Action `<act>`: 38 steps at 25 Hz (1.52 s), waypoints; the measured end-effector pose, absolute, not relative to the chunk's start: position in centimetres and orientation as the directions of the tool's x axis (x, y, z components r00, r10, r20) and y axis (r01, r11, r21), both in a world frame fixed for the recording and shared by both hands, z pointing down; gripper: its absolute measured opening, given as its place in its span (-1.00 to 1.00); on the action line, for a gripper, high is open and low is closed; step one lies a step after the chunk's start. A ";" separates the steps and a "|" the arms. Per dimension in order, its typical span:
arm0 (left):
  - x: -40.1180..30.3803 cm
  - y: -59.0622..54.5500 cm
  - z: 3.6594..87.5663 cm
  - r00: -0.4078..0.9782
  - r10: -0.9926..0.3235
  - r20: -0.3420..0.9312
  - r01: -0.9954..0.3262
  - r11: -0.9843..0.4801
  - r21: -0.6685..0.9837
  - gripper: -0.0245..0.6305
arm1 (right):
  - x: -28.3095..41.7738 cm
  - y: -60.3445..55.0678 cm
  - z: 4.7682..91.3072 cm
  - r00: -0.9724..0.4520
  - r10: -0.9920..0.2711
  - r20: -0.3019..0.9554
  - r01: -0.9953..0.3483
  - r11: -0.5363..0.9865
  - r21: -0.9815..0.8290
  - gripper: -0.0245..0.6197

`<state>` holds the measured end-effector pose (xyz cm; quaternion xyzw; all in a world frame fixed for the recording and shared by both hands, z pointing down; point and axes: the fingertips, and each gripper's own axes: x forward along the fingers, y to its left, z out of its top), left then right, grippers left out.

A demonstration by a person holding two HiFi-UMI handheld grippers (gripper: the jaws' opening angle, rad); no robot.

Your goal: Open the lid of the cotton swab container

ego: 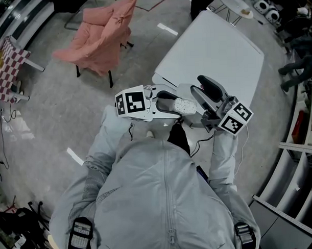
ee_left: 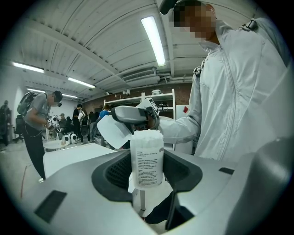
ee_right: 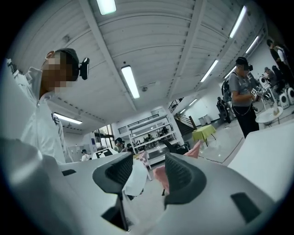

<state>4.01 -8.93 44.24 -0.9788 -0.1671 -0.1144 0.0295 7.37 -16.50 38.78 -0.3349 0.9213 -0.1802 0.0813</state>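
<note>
A clear cotton swab container [ee_left: 147, 158] with a printed label stands upright between the jaws of my left gripper [ee_left: 147, 170], which is shut on it. Its top is uncovered and white swab tips show at the rim. The translucent white lid [ee_left: 111, 131] hangs off the container, up and to its left, held in my right gripper [ee_left: 134, 115]. In the right gripper view the lid [ee_right: 135, 178] sits against the left jaw of my right gripper [ee_right: 144, 176]. In the head view both grippers meet at chest height around the container [ego: 185, 105].
A white table [ego: 215, 53] stands just beyond the grippers. A pink-draped chair [ego: 102, 36] stands on the floor to the far left. Several people stand in the room beyond, one [ee_left: 39, 128] near a round table, and shelving [ee_right: 147, 135] lines the back.
</note>
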 end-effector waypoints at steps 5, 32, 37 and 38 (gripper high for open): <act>4.0 -8.8 44.2 0.920 0.318 0.228 0.333 -0.942 -0.030 -0.29 | 7.6 -17.2 40.5 -0.742 -0.669 0.046 -0.615 0.651 -0.446 -0.19; 6.5 -14.9 43.9 0.968 -0.012 0.251 -0.022 -0.999 0.040 -0.29 | 13.6 -14.6 37.5 -0.488 -0.867 0.102 -0.860 0.458 -0.227 -0.25; 8.7 -17.2 42.3 0.947 -0.168 0.274 -0.171 -0.985 -0.012 -0.29 | 17.7 -14.1 36.4 -0.334 -0.932 0.143 -0.942 0.325 -0.082 -0.25; 9.2 -17.5 41.9 0.944 -0.190 0.269 -0.191 -0.981 -0.023 -0.29 | 18.8 -13.9 36.2 -0.300 -0.943 0.147 -0.954 0.295 -0.054 -0.25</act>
